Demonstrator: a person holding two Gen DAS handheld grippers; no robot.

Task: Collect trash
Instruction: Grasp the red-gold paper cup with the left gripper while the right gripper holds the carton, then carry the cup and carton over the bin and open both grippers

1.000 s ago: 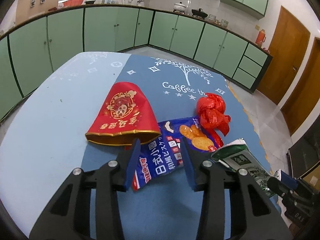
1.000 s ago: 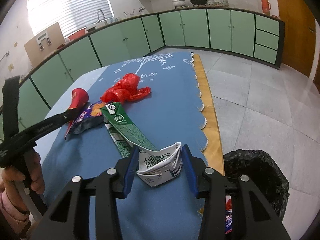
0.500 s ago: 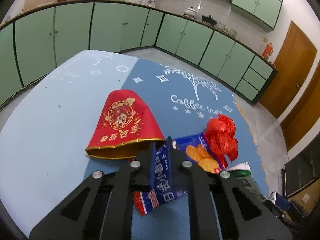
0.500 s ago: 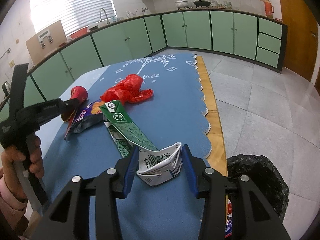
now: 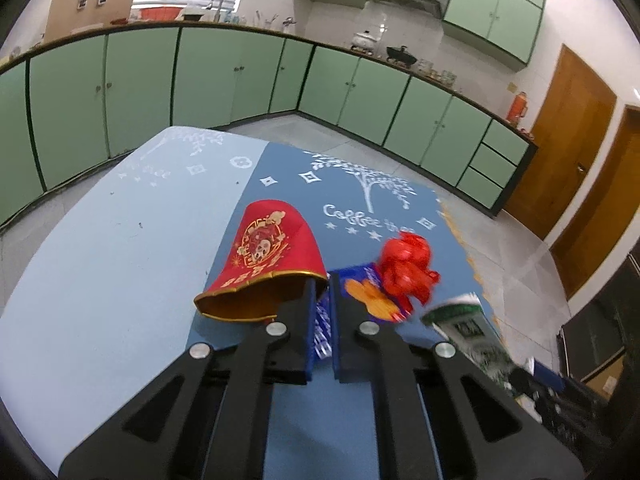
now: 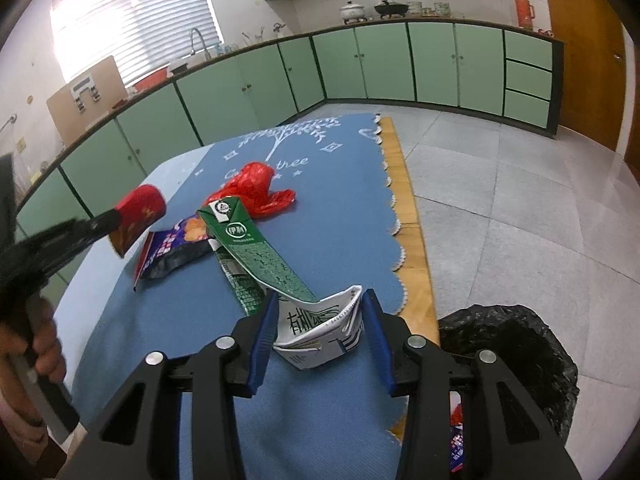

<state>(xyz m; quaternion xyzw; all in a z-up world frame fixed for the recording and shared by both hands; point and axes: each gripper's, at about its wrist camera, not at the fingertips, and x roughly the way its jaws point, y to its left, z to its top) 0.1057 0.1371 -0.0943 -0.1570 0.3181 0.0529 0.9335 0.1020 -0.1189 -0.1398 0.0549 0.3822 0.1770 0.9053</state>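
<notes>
Trash, four loose pieces, all on the blue-clothed bench (image 6: 320, 200); none of them in the black-lined bin (image 6: 516, 344), which stands on the floor just off the bench's near right corner. Some wrappers show inside the bin at its near rim; otherwise collection looks barely begun, with two pieces gripped and two untouched.

1. Milk carton (image 6: 256, 256), flattened, green and white. Long axis runs from the near right edge of the bench away toward its middle; gable top points away, open white end nearest. Right gripper (image 6: 318, 324) has its fingers at a middling spread, one on either side of the open end and lying against it; judged a hold.

2. Red paper cup (image 5: 264, 268), on its side. Axis runs near to far; gold-rimmed mouth faces the left gripper, base points toward the far cabinets. Not gripped.

3. Snack bag (image 6: 172, 248), blue and purple, lying flat between cup and carton, long axis roughly across the bench. Left gripper (image 5: 322, 308) has its fingers drawn narrow with the bag's near edge pinched between them.

4. Red plastic wrapper (image 5: 404, 268), crumpled, no clear axis, just beyond the bag and carton top. Not gripped.

Remaining, by judgement: all four to the bin.
</notes>
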